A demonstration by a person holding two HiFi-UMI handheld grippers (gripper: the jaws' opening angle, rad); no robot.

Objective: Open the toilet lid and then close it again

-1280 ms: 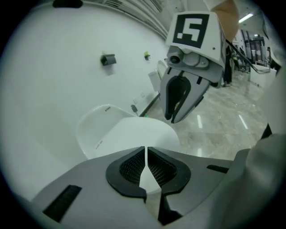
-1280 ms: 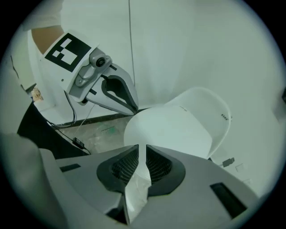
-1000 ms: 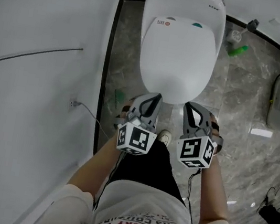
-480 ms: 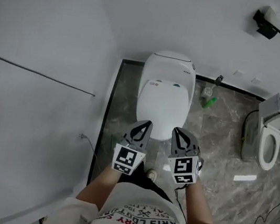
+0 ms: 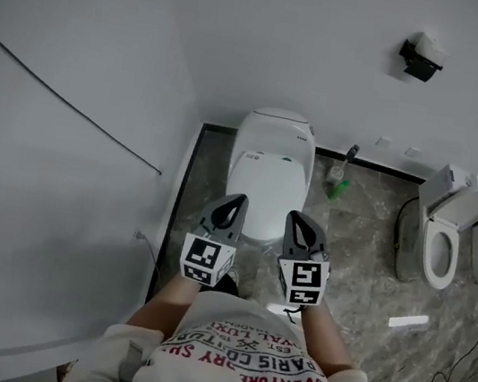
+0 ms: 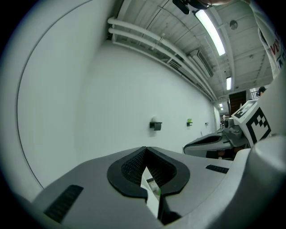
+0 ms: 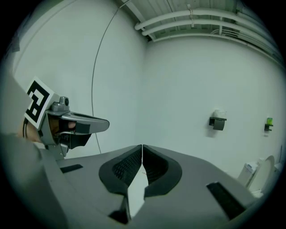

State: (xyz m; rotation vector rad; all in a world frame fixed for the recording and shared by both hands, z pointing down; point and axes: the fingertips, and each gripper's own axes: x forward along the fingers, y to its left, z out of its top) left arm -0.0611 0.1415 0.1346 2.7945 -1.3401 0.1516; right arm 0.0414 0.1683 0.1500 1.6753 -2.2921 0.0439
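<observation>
Head view: the white toilet (image 5: 266,167) stands against the back wall on the grey marble floor (image 5: 366,243). The toilet lid (image 5: 262,189) is down, flat over the bowl.

Left gripper (image 5: 239,198) and right gripper (image 5: 295,215) are held side by side, a little apart. Both point toward the back wall, and in this view their tips overlap the toilet's near edge. Neither touches the lid.

Left gripper view: fingers (image 6: 129,167) closed tip to tip, holding nothing. They aim at the bare wall. The right gripper (image 6: 190,147) shows beside it at the frame's right.

Right gripper view: fingers (image 7: 154,165) likewise pressed together at the tips and empty. The left gripper (image 7: 106,125) is alongside, with its marker cube (image 7: 38,100) at the far left.

Surroundings:
- A green bottle (image 5: 339,191) is on the floor just right of the toilet base.
- A black wall holder (image 5: 415,59) is fixed high on the back wall.
- A second toilet (image 5: 445,234) stands well to the right with its lid raised.
- A thin cable (image 5: 72,103) runs across the left wall.
- The person's printed T-shirt (image 5: 254,370) fills the bottom edge.
</observation>
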